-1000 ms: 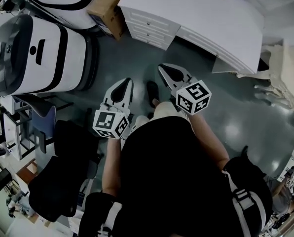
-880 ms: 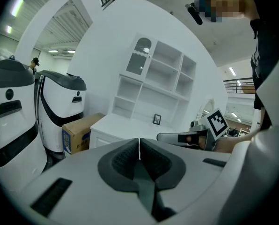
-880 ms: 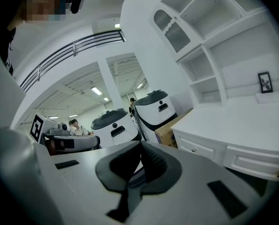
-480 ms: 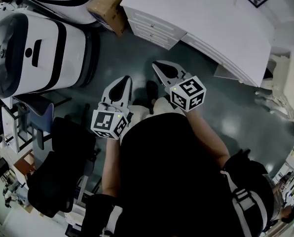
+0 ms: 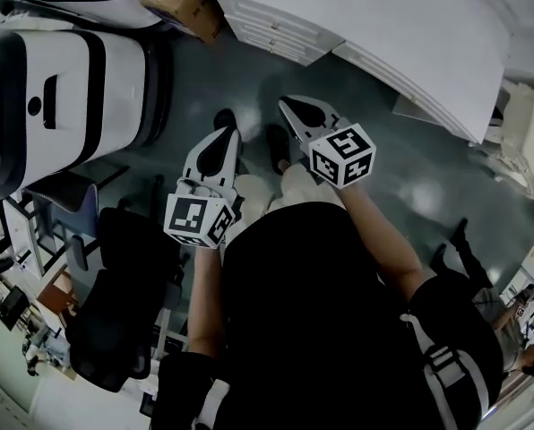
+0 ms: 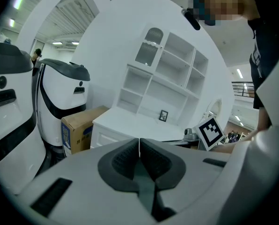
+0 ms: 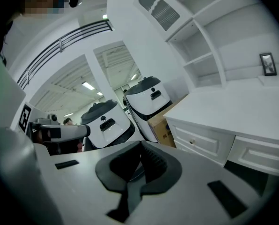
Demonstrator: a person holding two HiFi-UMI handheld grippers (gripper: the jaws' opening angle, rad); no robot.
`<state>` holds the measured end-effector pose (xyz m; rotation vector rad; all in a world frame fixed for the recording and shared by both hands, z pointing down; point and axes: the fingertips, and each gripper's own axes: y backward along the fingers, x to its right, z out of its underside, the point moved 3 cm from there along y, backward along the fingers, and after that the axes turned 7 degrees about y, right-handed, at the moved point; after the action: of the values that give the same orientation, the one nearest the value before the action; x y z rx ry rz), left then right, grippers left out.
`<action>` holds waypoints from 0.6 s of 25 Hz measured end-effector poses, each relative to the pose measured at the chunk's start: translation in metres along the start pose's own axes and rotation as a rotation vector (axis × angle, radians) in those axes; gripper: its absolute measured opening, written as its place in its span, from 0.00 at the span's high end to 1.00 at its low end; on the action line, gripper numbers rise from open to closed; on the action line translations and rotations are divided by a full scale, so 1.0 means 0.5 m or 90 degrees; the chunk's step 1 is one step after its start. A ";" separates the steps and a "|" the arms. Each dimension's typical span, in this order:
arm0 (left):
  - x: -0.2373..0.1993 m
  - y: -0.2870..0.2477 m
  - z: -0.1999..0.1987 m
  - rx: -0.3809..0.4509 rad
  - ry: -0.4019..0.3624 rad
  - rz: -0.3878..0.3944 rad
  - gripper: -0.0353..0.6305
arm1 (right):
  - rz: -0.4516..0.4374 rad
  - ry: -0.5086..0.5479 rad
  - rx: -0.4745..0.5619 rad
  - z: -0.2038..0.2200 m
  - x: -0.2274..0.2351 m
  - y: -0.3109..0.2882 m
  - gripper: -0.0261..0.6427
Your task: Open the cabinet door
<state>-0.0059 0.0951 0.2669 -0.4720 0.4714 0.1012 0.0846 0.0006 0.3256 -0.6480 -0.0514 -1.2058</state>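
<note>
The white cabinet unit (image 6: pixel 165 81) stands ahead, with open shelves and one small arched, slatted door (image 6: pixel 149 53), which is closed. That door (image 7: pixel 161 11) also shows high in the right gripper view, above the drawers (image 7: pixel 202 142) with small knobs. In the head view the drawer fronts (image 5: pixel 276 30) are at the top. My left gripper (image 5: pixel 227 137) and right gripper (image 5: pixel 289 107) hang over the floor, well short of the unit. The left gripper (image 6: pixel 139 142) is shut and holds nothing, and so is the right gripper (image 7: pixel 141 147).
A cardboard box (image 6: pixel 81 125) sits on the floor left of the desk. Big white-and-black machines (image 5: pixel 61 97) stand at the left. A small picture frame (image 7: pixel 267 63) rests on the desk top (image 5: pixel 401 25). A black chair (image 5: pixel 115 303) is behind at the left.
Both grippers have moved forward and lower toward the white unit, the left one the more visibly. The desk now sits higher in the head view. Both stay shut.
</note>
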 end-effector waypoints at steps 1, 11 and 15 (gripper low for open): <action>-0.009 -0.008 -0.001 -0.007 -0.001 0.007 0.91 | 0.010 -0.004 -0.002 0.004 0.006 -0.009 0.94; -0.139 -0.126 -0.003 -0.061 -0.005 0.080 0.91 | 0.098 -0.044 -0.016 0.056 0.075 -0.135 0.93; -0.190 -0.166 -0.011 -0.093 -0.013 0.111 0.91 | 0.137 -0.063 -0.023 0.071 0.097 -0.185 0.93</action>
<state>-0.0758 0.0202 0.3407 -0.5716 0.4870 0.3095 0.0324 -0.0416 0.4133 -0.7264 -0.0418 -0.9688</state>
